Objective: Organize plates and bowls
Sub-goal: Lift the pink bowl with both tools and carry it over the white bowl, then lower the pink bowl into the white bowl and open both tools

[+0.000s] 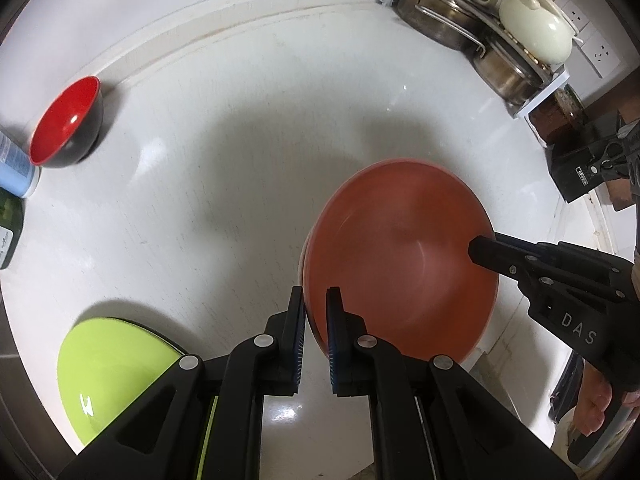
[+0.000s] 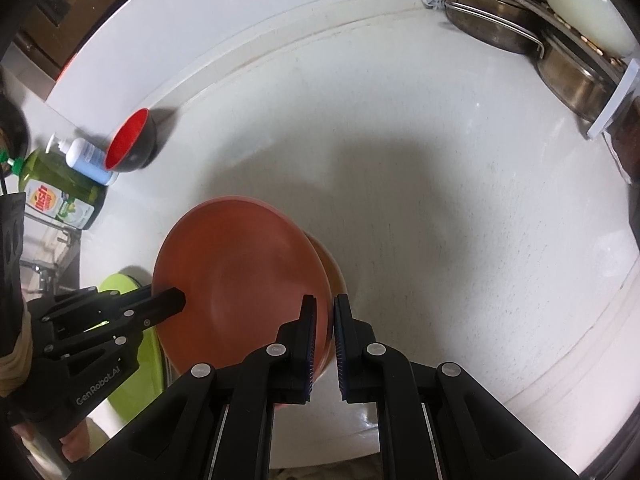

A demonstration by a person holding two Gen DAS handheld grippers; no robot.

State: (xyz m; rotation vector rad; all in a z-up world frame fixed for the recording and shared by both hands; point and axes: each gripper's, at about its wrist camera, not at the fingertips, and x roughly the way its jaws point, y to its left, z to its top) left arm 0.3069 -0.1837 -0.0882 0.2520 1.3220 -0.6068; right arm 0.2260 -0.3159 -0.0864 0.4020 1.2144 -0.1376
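An orange-red plate [image 1: 400, 260] [image 2: 240, 264] is held tilted above the white counter by both grippers. My left gripper [image 1: 316, 294] is shut on its near-left rim. My right gripper [image 2: 325, 300] is shut on the opposite rim and shows from the side in the left wrist view as the right gripper [image 1: 478, 249]. The left gripper [image 2: 178, 300] shows at the plate's left edge in the right wrist view. A second rim [image 2: 334, 276] peeks out behind the plate. A green plate [image 1: 112, 380] [image 2: 120, 284] lies on the counter at the near left. A red-and-black bowl [image 1: 68, 120] [image 2: 130, 142] sits at the far left.
A dish rack [image 1: 532, 104] with steel pans [image 2: 492, 20] and cream lids [image 1: 536, 28] stands at the back right. A blue-white pump bottle [image 2: 86, 160] and a green dish-soap bottle [image 2: 60, 196] stand at the left, next to the bowl. Wall sockets [image 1: 600, 56] lie behind the rack.
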